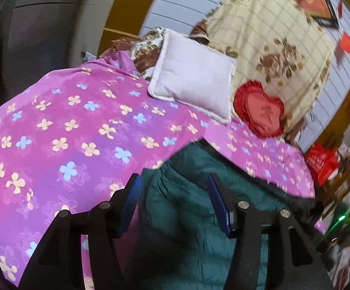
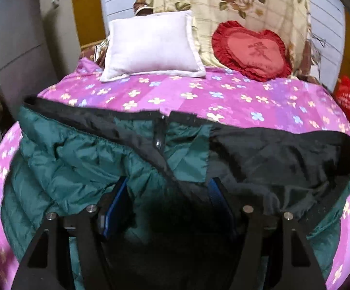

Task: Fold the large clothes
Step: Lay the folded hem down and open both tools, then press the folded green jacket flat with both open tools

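The bed (image 2: 223,99), under a pink flowered sheet, carries a teal padded jacket (image 2: 61,159) with black lining turned out, spread across its near half. Beyond the jacket the sheet lies bare up to a white pillow (image 2: 150,46) and a red heart cushion (image 2: 252,50). The right hand-held gripper (image 2: 170,188) hangs tilted down over the jacket's middle, jaws apart, pads clear of the fabric. The left hand-held gripper (image 1: 175,188) stands released above the jacket's teal edge, nothing pinched
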Tool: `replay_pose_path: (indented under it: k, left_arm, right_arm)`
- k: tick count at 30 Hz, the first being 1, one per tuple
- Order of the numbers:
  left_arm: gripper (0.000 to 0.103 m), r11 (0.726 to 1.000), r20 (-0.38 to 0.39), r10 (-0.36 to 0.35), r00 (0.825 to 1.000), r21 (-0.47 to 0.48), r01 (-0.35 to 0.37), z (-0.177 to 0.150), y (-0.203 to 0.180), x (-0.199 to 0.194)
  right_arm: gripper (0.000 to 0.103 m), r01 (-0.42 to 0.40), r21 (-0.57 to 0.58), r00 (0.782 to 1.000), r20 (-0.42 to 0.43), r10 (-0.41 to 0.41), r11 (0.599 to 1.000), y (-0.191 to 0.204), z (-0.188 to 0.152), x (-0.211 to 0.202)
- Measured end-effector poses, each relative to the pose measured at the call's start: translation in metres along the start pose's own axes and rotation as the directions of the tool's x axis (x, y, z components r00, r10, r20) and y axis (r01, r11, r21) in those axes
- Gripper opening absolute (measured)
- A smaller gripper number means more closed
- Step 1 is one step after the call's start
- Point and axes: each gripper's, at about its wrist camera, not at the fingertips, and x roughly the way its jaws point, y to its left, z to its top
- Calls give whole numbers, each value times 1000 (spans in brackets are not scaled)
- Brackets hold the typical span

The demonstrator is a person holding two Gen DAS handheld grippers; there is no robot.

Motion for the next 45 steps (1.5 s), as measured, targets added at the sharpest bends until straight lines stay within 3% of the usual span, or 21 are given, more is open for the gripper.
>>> replay_pose_path:
  k: [8,12,17,22,27,30,35,39,42,45]
  left_arm:
    - [41,997,-58,62,996,44,-59,-18,-20,37]
    - [41,990,-108,134,985,68,-127,-26,-26,64]
    - [43,978,-178,195,965,114,-177,-32,-27,97]
    - [47,970,-175,217,960,148,-192,-31,-29,111]
    - [50,962,-166,240,957,175,-211,-32,-32,119]
    - [50,959,-165,247,955,184,-216,-32,-32,120]
    - [50,959,-165,247,955,183,-217,-32,-33,121]
    - [51,958,-164,250,954,185,-219,-32,-32,121]
    - [53,956,-163,256,953,186,-225,-32,-32,122]
    - [55,955,-162,261,952,185,-230,-33,-32,124]
  right_arm:
    - [72,12,-15,996,92,-11,1000,-25,-8,-52]
    - [72,87,-56,995,57,-84,995,-40,-7,-41]
    - [72,105,-39,994,-11,-105,994,-53,-2,-5]
    - [72,77,57,991,-114,-70,995,-70,0,38]
    - [72,67,86,991,-122,-57,994,-75,-4,52]
    - [72,62,82,991,-126,-52,995,-74,-2,47]
    - [72,27,99,998,-60,-21,995,-78,-4,4]
    - [73,57,95,998,-38,-54,994,-90,-8,-22]
    - [73,113,107,992,-62,-107,988,-107,-12,-18]
    - [72,110,167,992,-85,-97,980,-124,-19,-3]
